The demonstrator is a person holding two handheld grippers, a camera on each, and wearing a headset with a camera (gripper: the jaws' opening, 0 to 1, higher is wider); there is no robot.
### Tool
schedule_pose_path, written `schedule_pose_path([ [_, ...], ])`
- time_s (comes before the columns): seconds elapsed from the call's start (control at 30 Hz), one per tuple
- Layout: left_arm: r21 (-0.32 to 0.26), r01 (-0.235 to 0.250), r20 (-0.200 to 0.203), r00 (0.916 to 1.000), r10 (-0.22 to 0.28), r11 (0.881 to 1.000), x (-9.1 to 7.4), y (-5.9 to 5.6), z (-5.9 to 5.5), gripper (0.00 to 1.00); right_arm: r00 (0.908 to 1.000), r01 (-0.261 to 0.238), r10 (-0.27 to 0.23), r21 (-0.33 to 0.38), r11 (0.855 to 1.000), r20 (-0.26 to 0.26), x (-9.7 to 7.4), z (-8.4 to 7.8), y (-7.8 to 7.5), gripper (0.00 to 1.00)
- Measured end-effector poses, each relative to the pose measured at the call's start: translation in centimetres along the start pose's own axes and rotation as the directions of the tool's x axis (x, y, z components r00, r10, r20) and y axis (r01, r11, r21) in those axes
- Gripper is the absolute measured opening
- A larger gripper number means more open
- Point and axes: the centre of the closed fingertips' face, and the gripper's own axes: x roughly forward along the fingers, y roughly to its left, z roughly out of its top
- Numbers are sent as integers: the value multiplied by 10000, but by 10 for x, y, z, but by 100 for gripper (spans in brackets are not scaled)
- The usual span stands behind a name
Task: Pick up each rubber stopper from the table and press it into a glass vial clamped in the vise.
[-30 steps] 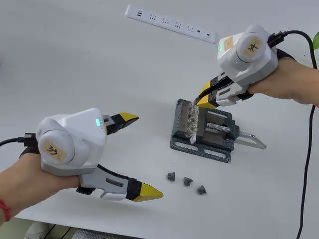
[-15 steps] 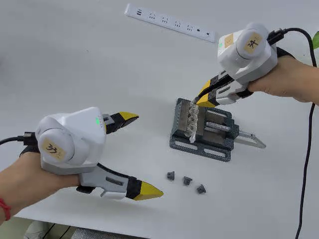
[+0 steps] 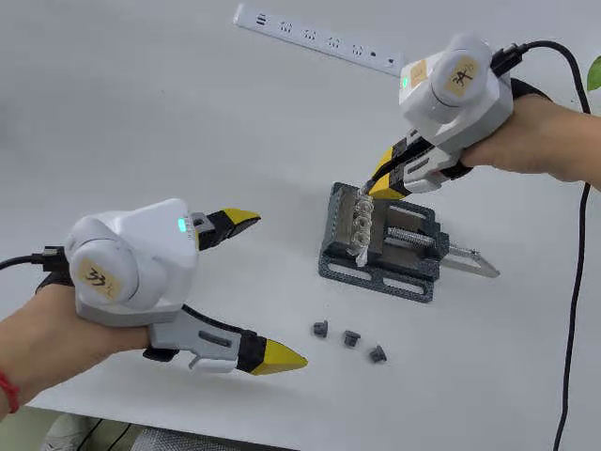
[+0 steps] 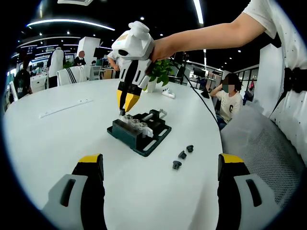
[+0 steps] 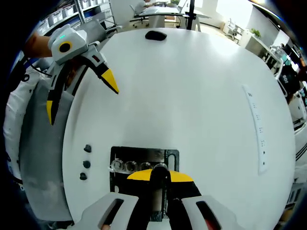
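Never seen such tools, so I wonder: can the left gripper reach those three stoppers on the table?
Probably yes: the left gripper is open, and nothing lies between it and the stoppers.

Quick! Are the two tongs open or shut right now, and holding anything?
Left tongs: open, holding nothing.
Right tongs: shut on a rubber stopper above the vise.
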Motion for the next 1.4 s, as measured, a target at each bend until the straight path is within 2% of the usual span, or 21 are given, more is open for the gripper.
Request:
schedule_pose_path([
  [0.13, -30, 11, -1, 10000, -11, 10000, 1, -1, 0, 99, 9996, -23, 11, -412, 9991, -273, 1, 1, 1, 6],
  [0.4, -75, -4, 56, 10000, 5, 10000, 1, 1, -1, 99, 9989, -147, 122, -533, 9985, -463, 0, 0, 0, 6],
  [1.2, -98, 45, 114, 9999, -44, 9999, 5, -2, 2, 99, 9979, -165, 130, -552, 9983, -642, 1, -2, -1, 6],
  [1.4, -107, 22, 103, 9999, -21, 9999, 4, -1, 0, 99, 9977, -122, 68, -804, 9967, -668, 0, -2, -1, 7],
])
